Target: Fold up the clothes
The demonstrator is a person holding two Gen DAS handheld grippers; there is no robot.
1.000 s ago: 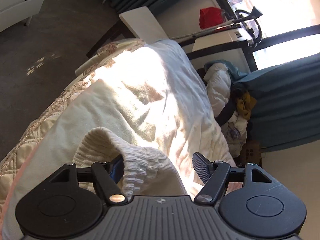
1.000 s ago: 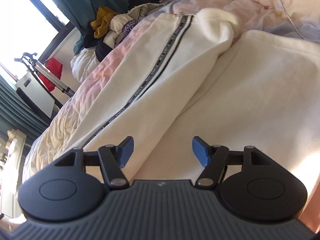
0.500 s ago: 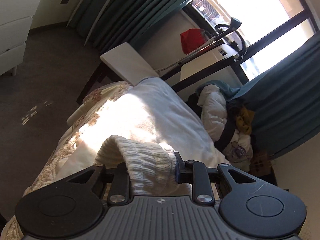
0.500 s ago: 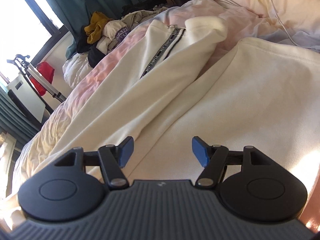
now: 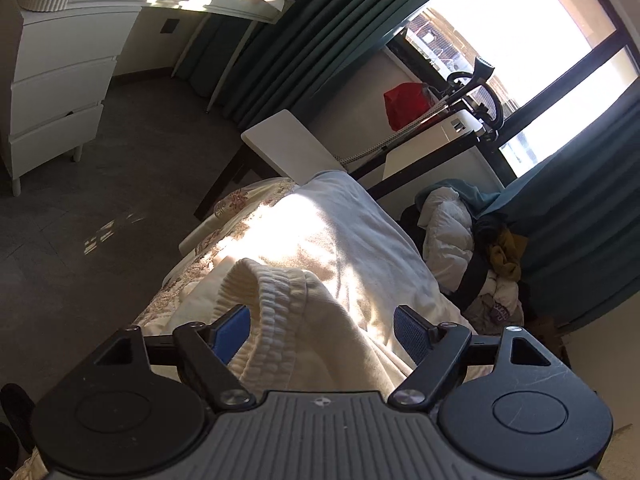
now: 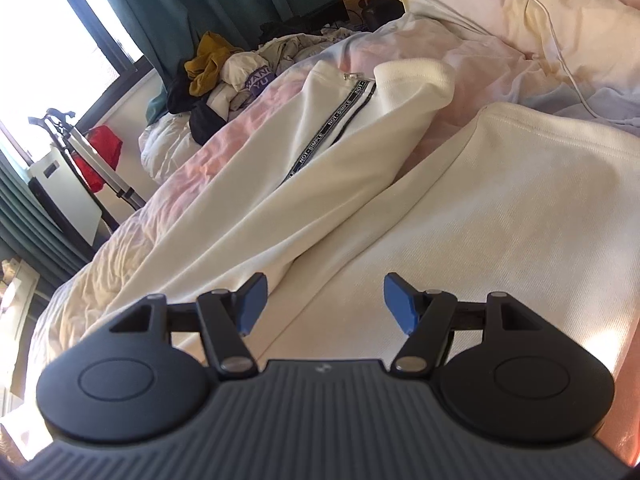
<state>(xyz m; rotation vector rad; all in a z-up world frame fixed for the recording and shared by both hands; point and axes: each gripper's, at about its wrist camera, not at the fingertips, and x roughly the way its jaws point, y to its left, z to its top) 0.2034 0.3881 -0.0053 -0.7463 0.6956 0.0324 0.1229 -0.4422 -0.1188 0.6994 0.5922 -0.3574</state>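
A cream garment lies on the bed. In the left wrist view its ribbed cuff (image 5: 276, 304) humps up between the fingers of my left gripper (image 5: 322, 334), which is open; the left blue pad (image 5: 232, 330) sits close beside the ribbing. The right wrist view shows the cream jacket (image 6: 352, 168) with its black-and-white lettered tape (image 6: 332, 128) and collar (image 6: 416, 80), folded beside a flat cream panel (image 6: 500, 220). My right gripper (image 6: 326, 306) hovers open just above the seam between the two, holding nothing.
The bed's cream quilt (image 5: 352, 232) runs toward a white board (image 5: 288, 148) at its foot. A clothes pile (image 5: 472, 256) lies by teal curtains (image 5: 580, 216). White drawers (image 5: 52, 92) stand left across dark floor. A white cable (image 6: 560, 52) crosses the pillows.
The left gripper closed on the ribbed cuff half a second ago and has opened again, with its view tilting up. Cream fabric now covers the tape's lower part. The right gripper stayed open.
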